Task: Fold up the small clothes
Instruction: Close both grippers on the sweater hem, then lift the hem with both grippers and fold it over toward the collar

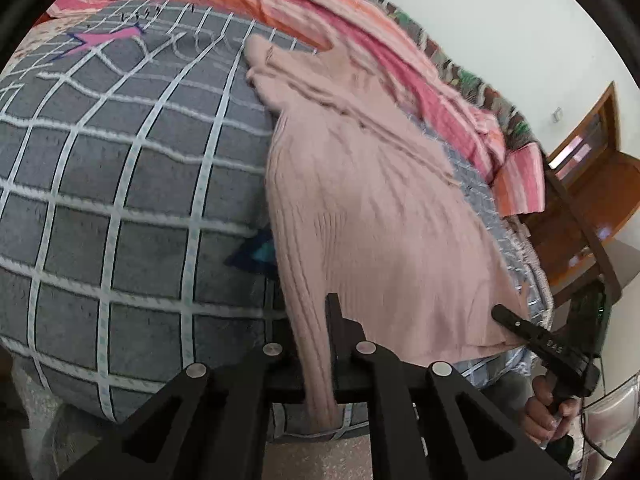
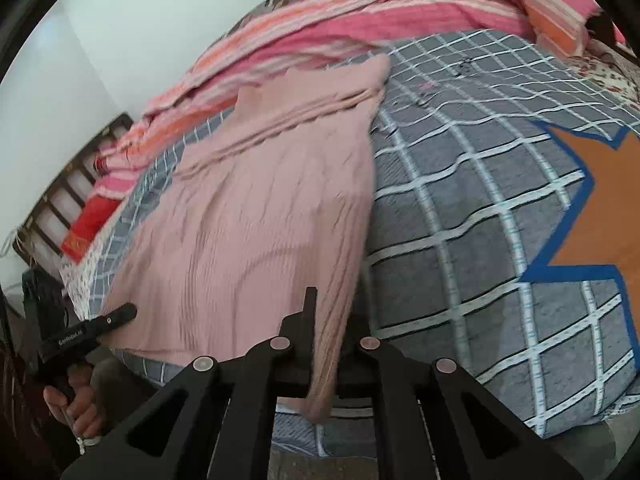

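Observation:
A pale pink ribbed knit sweater [image 1: 372,208] lies spread on a grey bed cover with a white grid [image 1: 120,184]. My left gripper [image 1: 320,320] is shut on the sweater's near left hem corner, the knit hanging down between the fingers. My right gripper [image 2: 324,312] is shut on the near right hem corner of the sweater [image 2: 256,208]. Each gripper shows in the other's view, the right one [image 1: 532,332] and the left one [image 2: 96,324], both at the sweater's near edge. The sleeves lie folded across the far end.
A pink and orange striped blanket [image 1: 360,32] is bunched along the far side of the bed. An orange star patch with a blue border [image 2: 600,208] is on the cover to the right. A wooden headboard [image 1: 592,168] stands past the bed's end.

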{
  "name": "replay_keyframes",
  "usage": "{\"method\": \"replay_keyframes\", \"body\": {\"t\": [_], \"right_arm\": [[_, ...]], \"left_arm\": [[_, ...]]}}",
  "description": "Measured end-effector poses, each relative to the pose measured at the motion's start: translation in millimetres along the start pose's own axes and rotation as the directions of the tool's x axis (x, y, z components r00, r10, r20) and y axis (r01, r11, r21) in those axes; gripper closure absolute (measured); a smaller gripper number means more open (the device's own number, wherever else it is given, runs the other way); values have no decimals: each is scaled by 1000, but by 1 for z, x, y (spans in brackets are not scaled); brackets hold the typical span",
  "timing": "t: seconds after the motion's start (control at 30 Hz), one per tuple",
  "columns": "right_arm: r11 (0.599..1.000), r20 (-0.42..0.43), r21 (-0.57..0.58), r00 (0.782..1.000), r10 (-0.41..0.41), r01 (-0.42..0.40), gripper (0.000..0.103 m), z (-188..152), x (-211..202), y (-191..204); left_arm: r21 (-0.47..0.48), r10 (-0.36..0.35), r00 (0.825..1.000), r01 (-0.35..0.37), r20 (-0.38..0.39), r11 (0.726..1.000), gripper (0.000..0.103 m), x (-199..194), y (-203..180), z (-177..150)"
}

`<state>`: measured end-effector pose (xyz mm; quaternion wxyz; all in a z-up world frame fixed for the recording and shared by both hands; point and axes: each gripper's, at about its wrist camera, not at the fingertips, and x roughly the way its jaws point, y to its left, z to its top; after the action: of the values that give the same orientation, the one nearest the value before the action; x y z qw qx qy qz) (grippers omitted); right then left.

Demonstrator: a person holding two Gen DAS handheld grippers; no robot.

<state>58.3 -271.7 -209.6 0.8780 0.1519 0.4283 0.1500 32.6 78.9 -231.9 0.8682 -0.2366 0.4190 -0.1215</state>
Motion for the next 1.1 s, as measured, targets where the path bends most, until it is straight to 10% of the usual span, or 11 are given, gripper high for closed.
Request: {"method": "replay_keyframes", "body": {"t": [0.43, 1.1], "right_arm": [[1000, 70, -28, 997, 12, -10, 98, 10, -27, 16], [997, 305, -31, 949, 83, -77, 99, 124, -59, 61]], "left_arm": [[-44, -58, 994, 62, 89, 997, 97, -35, 6, 9], [-93, -35, 958, 64, 286, 994, 97, -58, -21, 128]]}}
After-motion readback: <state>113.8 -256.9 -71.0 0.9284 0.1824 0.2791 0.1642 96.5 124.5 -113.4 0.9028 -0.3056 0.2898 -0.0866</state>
